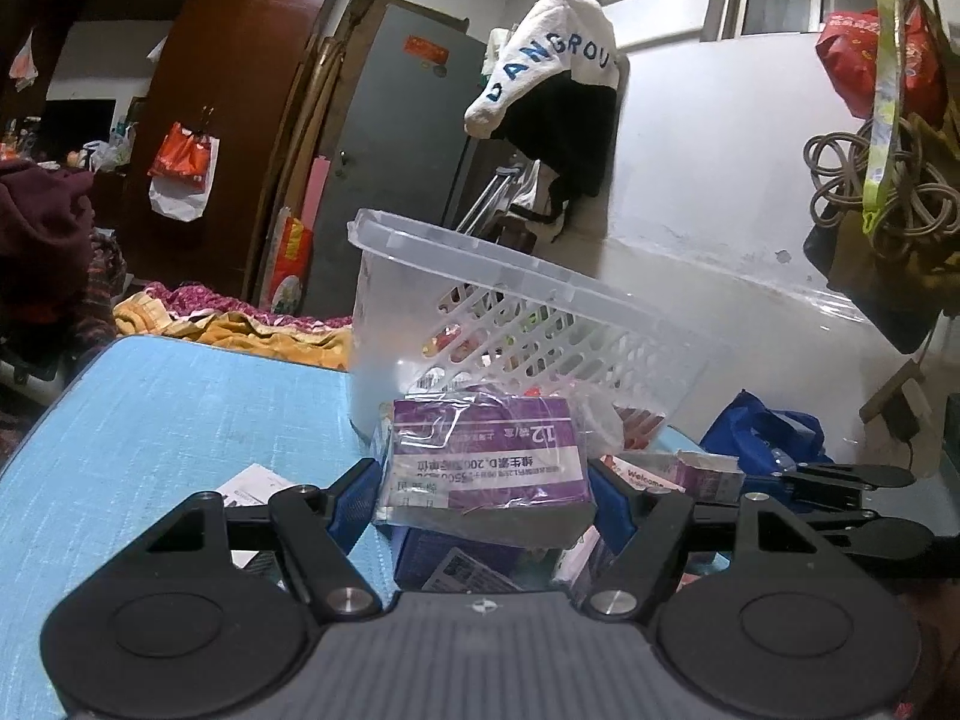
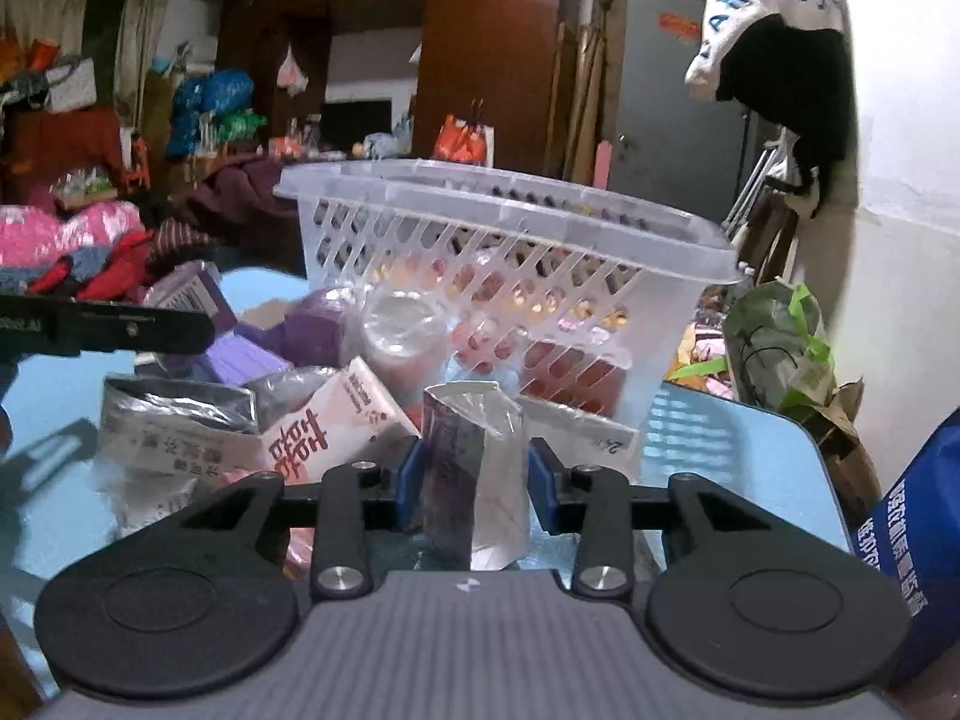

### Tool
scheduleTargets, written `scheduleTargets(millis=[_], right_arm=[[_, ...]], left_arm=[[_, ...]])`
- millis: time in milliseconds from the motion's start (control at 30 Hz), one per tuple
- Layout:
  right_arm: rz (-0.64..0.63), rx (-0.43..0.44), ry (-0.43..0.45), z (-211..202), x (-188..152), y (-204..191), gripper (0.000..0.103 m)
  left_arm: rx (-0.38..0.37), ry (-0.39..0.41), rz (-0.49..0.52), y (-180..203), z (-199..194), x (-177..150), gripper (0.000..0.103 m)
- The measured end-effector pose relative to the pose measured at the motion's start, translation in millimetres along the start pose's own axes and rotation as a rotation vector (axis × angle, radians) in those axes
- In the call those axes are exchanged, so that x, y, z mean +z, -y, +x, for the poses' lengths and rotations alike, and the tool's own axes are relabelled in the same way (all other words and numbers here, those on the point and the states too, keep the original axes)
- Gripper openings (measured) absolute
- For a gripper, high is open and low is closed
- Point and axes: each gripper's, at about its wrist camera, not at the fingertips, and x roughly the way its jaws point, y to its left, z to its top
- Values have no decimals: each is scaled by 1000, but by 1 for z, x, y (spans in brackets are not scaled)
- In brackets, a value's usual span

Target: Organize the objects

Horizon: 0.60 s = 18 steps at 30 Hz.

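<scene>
In the left wrist view, my left gripper (image 1: pixel 483 498) is shut on a purple box (image 1: pixel 486 450) wrapped in clear film, its blue pads (image 1: pixel 354 495) pressing both ends. Behind the box stands a translucent white basket (image 1: pixel 540 294) holding several items. In the right wrist view, my right gripper (image 2: pixel 477 486) holds an opened silver-lined purple carton (image 2: pixel 474 462) upright between its pads, just in front of the same basket (image 2: pixel 510 222). A pile of boxes and packets, among them a pink-and-white carton (image 2: pixel 324 426), lies to the left of it.
The light blue table (image 1: pixel 168 408) ends at a rounded left edge, with bedding beyond. A blue bag (image 1: pixel 762 432) sits at the right near the white wall. A blue packet (image 2: pixel 918 528) and a green-taped bundle (image 2: pixel 780 348) stand on the right. Clothes hang above.
</scene>
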Motion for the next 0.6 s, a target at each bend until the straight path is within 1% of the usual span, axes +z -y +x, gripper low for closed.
scheduleTargets(millis=[100, 233, 300, 367, 400, 433, 500, 533, 567, 600], right_arm=[[43, -8, 52, -16, -2, 8, 40], [78, -3, 84, -31, -1, 19, 40], [88, 2, 109, -38, 3, 20, 40], [101, 38, 161, -51, 15, 22, 40], [101, 47, 192, -58, 25, 24, 40], [89, 47, 220, -62, 40, 24, 40], [68, 30, 235, -58, 74, 28, 41], [57, 27, 222, -48, 94, 31, 41], [56, 22, 192, -36, 111, 36, 41], [63, 23, 137, -17, 129, 42, 41]], left_arm=[[-7, 22, 22, 3, -4, -2, 75], [-7, 35, 37, 6, -6, -3, 75], [-8, 53, 27, 5, -10, -2, 75], [-59, 78, 0, 7, -18, 5, 75], [-90, 102, 6, 11, -24, 15, 75], [-100, 130, 22, 17, -29, 27, 75], [-92, 166, 61, 32, -29, 60, 75], [-85, 155, 80, 40, -22, 81, 75], [-71, 125, 93, 46, -9, 101, 75], [-49, 79, 92, 50, 7, 119, 75]])
